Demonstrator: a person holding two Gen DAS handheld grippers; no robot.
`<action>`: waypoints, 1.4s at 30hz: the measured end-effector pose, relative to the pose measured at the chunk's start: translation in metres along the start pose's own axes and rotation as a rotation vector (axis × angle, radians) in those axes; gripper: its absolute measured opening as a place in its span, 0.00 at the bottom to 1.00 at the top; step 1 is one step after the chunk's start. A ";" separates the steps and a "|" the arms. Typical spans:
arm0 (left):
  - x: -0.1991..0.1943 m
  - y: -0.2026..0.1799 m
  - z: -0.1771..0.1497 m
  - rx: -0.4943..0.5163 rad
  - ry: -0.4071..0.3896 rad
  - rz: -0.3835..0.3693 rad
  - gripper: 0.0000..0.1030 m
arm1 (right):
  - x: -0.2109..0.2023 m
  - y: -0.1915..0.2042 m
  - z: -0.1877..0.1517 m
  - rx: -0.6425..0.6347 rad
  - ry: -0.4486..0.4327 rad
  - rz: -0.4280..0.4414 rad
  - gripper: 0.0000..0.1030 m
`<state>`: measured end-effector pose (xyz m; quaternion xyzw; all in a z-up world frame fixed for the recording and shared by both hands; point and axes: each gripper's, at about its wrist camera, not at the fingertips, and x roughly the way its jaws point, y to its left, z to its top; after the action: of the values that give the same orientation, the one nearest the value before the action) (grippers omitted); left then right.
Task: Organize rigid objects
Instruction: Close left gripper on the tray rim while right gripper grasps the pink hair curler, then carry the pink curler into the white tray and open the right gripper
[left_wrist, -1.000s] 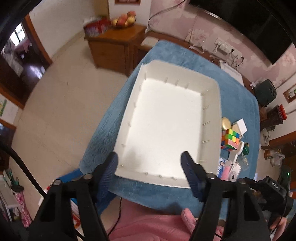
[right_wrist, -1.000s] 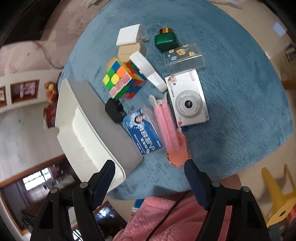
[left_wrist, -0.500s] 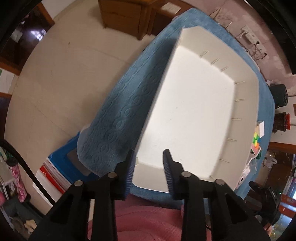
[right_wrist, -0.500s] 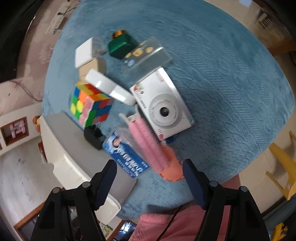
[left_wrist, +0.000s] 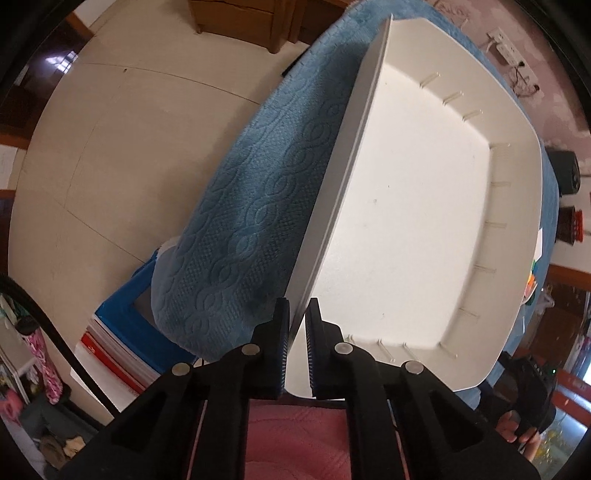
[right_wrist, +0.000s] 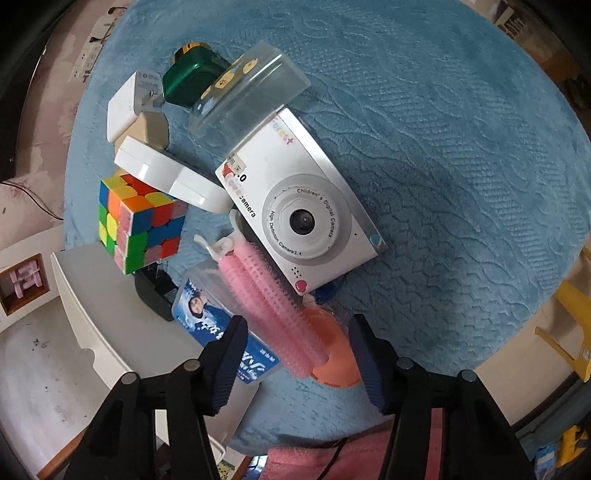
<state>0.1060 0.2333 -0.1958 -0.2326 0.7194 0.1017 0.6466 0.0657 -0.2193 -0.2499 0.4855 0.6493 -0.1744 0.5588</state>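
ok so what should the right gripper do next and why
Probably keep closing the right gripper on the pink hair rollers. Its jaws have just been narrowing and straddle the rollers without pressing them yet, while the left gripper is already shut on the white tray rim, steadying it.

Both handheld units were built alike: left gripper (left_wrist: 297, 347) and right gripper (right_wrist: 295, 363) were made of matte black linkage arms with triangular cut-outs, pinned by round silver rivets at the joints. Dark navy ribbed pads (left_wrist: 282, 350) were fitted on the finger insides, fine horizontal grooves seen along each face (right_wrist: 225, 365). A thin black cable (left_wrist: 48, 325) was routed past the left unit's side. A pink, textured knit garment (left_wrist: 295, 439) was worn by the person, seen below the fingers in both views (right_wrist: 314, 461). White lettering was noted on the right unit's black housing at the left view's edge, too small to be read.
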 end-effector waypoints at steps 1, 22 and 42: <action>0.001 0.000 0.002 0.005 0.007 0.000 0.08 | 0.001 0.001 -0.001 0.000 -0.004 0.001 0.51; 0.012 -0.007 0.019 0.081 0.039 0.065 0.08 | 0.007 0.041 -0.030 -0.047 -0.072 0.062 0.27; 0.008 -0.014 0.030 0.161 0.022 0.103 0.09 | -0.047 0.066 -0.079 -0.321 -0.262 0.172 0.24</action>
<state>0.1387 0.2329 -0.2056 -0.1435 0.7432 0.0743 0.6493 0.0719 -0.1486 -0.1619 0.4171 0.5470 -0.0821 0.7212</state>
